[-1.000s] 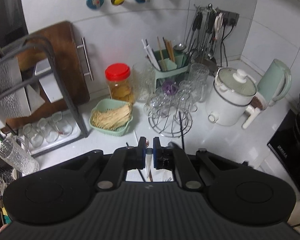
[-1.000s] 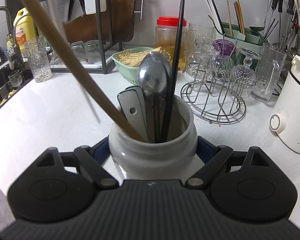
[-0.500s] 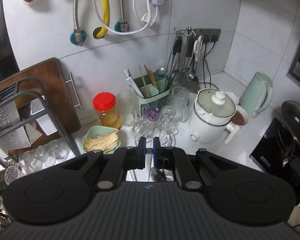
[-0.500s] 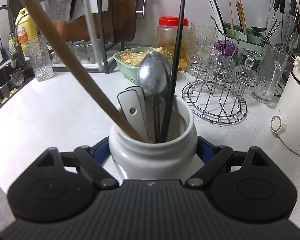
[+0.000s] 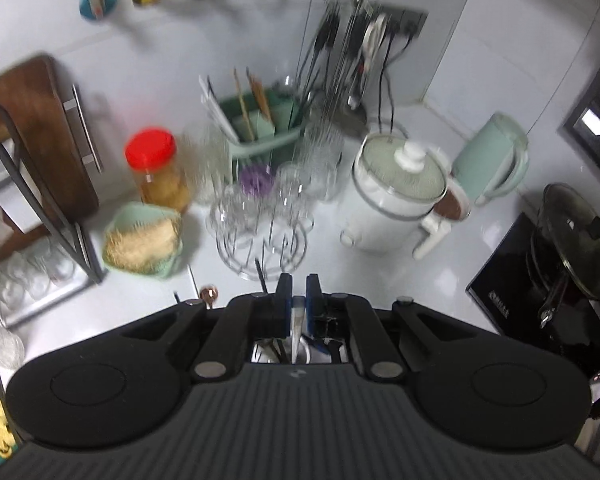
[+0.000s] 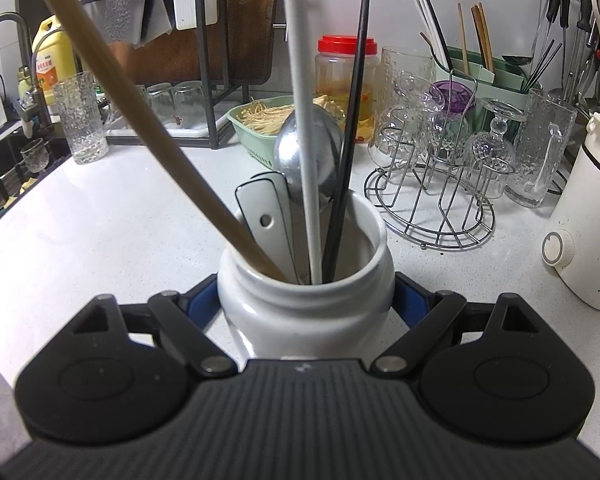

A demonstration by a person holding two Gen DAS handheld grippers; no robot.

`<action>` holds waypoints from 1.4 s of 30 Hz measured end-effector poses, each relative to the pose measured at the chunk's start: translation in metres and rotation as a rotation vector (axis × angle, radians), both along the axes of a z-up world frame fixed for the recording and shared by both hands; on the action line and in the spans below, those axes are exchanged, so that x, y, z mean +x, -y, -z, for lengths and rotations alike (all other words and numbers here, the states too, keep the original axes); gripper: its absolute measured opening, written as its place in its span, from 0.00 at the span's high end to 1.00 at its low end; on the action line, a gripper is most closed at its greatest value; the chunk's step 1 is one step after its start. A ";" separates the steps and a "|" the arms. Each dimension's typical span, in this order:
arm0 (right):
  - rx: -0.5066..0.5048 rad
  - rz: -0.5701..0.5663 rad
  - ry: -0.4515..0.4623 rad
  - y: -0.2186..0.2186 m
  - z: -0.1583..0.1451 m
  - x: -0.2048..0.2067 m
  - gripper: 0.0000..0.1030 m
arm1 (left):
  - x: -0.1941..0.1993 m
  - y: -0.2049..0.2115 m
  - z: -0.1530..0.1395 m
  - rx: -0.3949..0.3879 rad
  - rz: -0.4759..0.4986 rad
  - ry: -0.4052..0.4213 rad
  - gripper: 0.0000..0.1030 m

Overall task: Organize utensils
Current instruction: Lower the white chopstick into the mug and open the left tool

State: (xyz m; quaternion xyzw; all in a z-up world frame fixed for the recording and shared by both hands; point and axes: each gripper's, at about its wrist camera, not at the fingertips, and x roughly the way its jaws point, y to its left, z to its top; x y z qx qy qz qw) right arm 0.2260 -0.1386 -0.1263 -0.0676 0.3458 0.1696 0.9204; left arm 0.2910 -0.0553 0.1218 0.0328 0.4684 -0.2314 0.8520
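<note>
My right gripper (image 6: 306, 300) is shut on a white ceramic jar (image 6: 306, 312) standing on the white counter. The jar holds a wooden handle (image 6: 148, 128), a grey spatula handle (image 6: 266, 220), a metal spoon (image 6: 320, 156), a black chopstick (image 6: 348, 128) and a white chopstick (image 6: 304, 120) whose tip is down inside it. My left gripper (image 5: 298, 300) is above the jar, looking down, shut on the top of that white chopstick (image 5: 298, 316).
A glass rack (image 6: 440, 152), green noodle basket (image 6: 260, 120), red-lidded jar (image 6: 346, 80), green utensil caddy (image 6: 496, 76) and dish rack (image 6: 172, 80) stand behind. A white cooker (image 6: 588, 232) is at right. A tumbler (image 6: 82, 120) stands at left.
The white chopstick held by my left gripper has come over from the left and gone down into the jar. My left gripper has dropped lower. My right gripper and the jar stay still.
</note>
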 end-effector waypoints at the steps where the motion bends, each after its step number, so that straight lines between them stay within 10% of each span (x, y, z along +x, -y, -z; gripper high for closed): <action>1: 0.001 0.001 0.000 0.000 0.000 0.000 0.12 | 0.006 0.001 0.007 0.009 -0.011 -0.030 0.92; 19: 0.003 0.025 0.006 0.000 0.002 -0.001 0.12 | 0.047 0.027 0.073 0.114 0.051 -0.281 0.92; 23: 0.002 0.025 0.007 0.000 0.002 0.000 0.12 | 0.046 0.025 0.068 0.108 0.048 -0.254 0.90; 27: 0.002 0.025 0.007 0.000 0.003 0.000 0.12 | 0.041 0.016 0.059 0.090 0.028 -0.207 0.61; 42: 0.006 0.004 0.004 0.003 0.002 0.005 0.12 | -0.011 -0.024 0.036 0.049 -0.124 0.141 0.44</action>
